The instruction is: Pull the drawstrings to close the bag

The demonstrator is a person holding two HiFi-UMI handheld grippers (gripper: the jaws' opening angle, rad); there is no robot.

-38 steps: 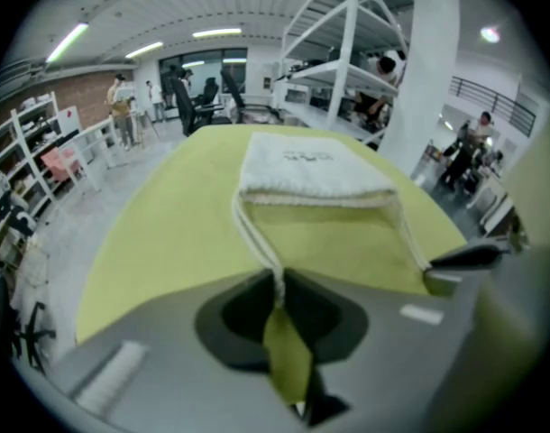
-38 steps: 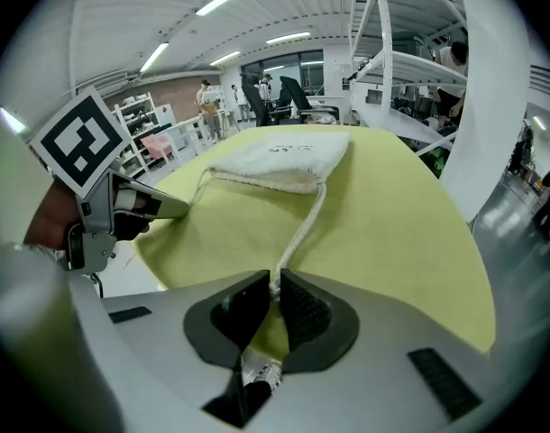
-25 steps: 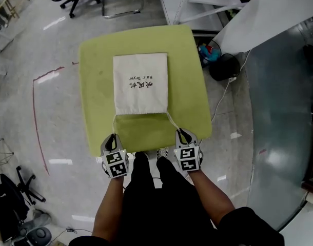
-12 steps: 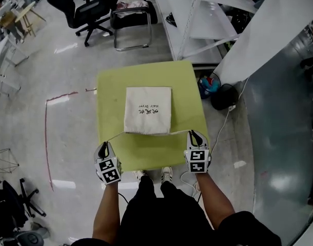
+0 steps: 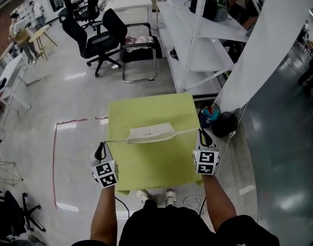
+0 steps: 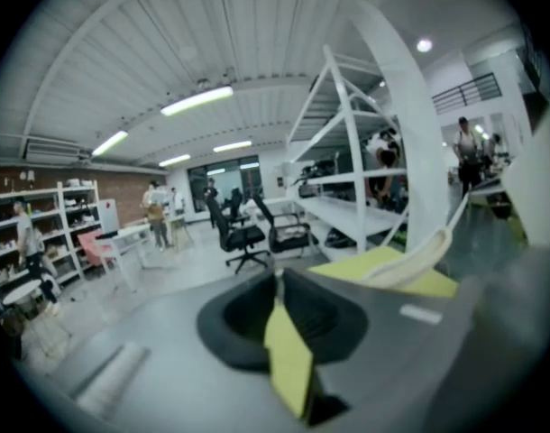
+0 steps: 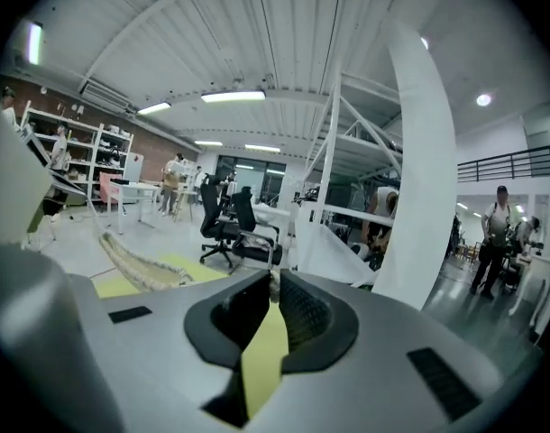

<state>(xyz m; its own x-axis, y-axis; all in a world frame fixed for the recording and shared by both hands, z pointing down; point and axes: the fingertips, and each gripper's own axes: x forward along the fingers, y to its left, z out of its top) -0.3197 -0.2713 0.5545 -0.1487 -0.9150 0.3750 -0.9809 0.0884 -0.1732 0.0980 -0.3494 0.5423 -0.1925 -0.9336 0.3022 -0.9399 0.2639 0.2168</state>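
Note:
The cream drawstring bag (image 5: pixel 150 133) hangs gathered into a narrow bundle above the green table (image 5: pixel 151 163), its mouth puckered. Two white drawstrings run taut and nearly level from it to either side. My left gripper (image 5: pixel 99 148) sits off the table's left edge, shut on the left drawstring (image 5: pixel 115 140). My right gripper (image 5: pixel 202 136) is at the table's right edge, shut on the right drawstring (image 5: pixel 186 132). The bunched bag (image 6: pixel 419 260) shows to the right of the left gripper (image 6: pixel 277 278) in the left gripper view, and the bag (image 7: pixel 144 264) lies left of the right gripper (image 7: pixel 275 282) in the right gripper view.
Black office chairs (image 5: pixel 102 32) and white shelving (image 5: pixel 197 40) stand beyond the table. A black round object (image 5: pixel 226 124) and a blue item (image 5: pixel 208 116) sit on the floor by the table's right corner. Red tape (image 5: pixel 56 158) marks the floor on the left.
Both grippers have moved apart and outward with the cords. The bag went from lying flat and open-mouthed to cinched and raised off the table. The head view has tilted up.

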